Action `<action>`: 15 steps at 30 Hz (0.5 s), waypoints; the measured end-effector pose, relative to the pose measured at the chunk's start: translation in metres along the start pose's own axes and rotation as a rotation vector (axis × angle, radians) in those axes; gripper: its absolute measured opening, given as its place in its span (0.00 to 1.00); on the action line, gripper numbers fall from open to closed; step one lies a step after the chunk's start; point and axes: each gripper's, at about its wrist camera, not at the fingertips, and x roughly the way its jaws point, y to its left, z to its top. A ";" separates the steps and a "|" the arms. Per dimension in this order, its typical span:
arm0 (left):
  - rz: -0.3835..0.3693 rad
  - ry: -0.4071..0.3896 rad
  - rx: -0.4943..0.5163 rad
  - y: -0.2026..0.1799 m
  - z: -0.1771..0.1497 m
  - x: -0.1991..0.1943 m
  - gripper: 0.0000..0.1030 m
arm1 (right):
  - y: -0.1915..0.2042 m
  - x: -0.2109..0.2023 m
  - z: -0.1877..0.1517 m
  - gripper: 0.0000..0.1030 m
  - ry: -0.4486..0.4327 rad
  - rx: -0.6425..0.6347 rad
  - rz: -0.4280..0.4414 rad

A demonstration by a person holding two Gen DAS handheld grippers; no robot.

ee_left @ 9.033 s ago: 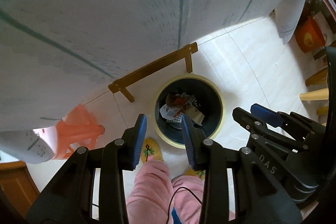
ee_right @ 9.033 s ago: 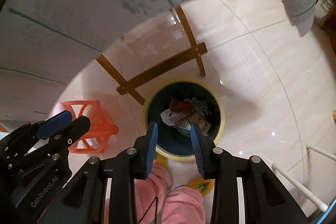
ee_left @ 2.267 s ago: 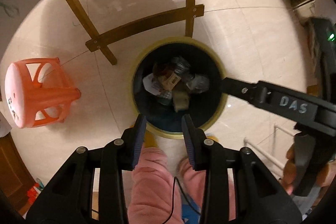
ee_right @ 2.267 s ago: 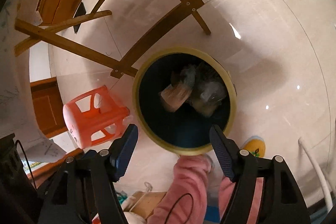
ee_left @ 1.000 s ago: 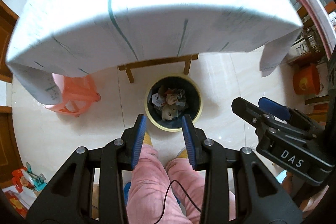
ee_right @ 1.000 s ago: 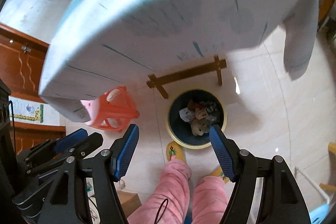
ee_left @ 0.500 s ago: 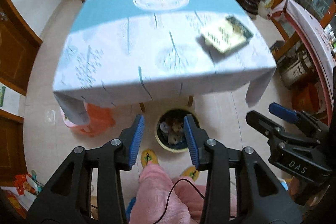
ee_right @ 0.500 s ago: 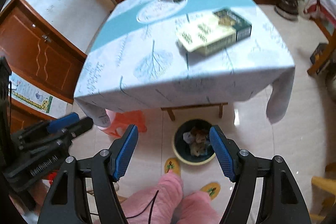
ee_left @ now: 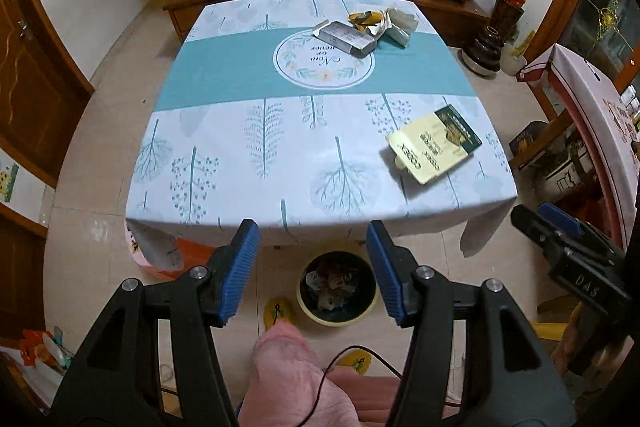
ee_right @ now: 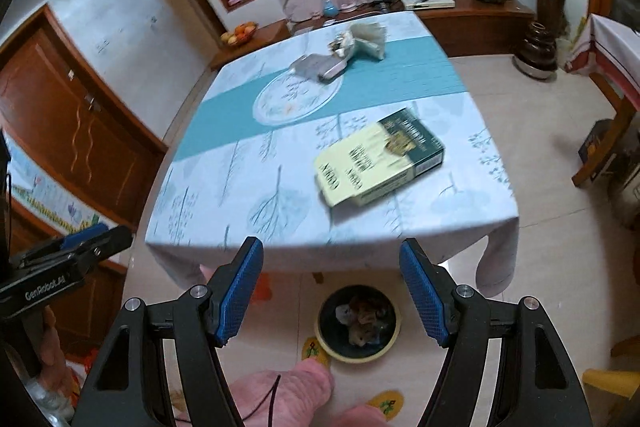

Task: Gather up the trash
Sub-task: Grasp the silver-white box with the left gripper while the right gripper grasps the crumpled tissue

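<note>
A round bin (ee_left: 338,287) (ee_right: 357,323) with a yellow rim stands on the floor under the table's near edge, holding crumpled trash. On the tablecloth lie a yellow and green box (ee_left: 435,141) (ee_right: 379,155) near the right front, and a silver box (ee_left: 346,38) (ee_right: 319,66) with crumpled wrappers (ee_left: 394,21) (ee_right: 364,37) at the far side. My left gripper (ee_left: 312,265) hovers above the bin, its jaws opening with nothing between them. My right gripper (ee_right: 331,289) is open and empty, also above the bin.
The table (ee_left: 224,147) carries a white and teal cloth. An orange stool (ee_left: 192,247) sits under its left front corner. A person's pink-trousered legs (ee_left: 296,375) and yellow slippers are below me. A sideboard (ee_left: 452,3) lines the far wall.
Both grippers have risen from bin level to above the tabletop, so the whole table now shows. The left jaws have spread wider. The right jaws kept their width.
</note>
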 end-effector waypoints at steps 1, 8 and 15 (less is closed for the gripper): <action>0.000 0.000 0.001 0.000 0.004 0.003 0.51 | -0.004 0.003 0.006 0.69 -0.001 0.017 -0.008; -0.052 0.017 0.008 0.009 0.064 0.047 0.51 | -0.010 0.028 0.053 0.69 -0.033 0.066 -0.059; -0.125 0.059 0.066 0.018 0.172 0.129 0.51 | 0.005 0.077 0.154 0.69 -0.069 0.144 -0.096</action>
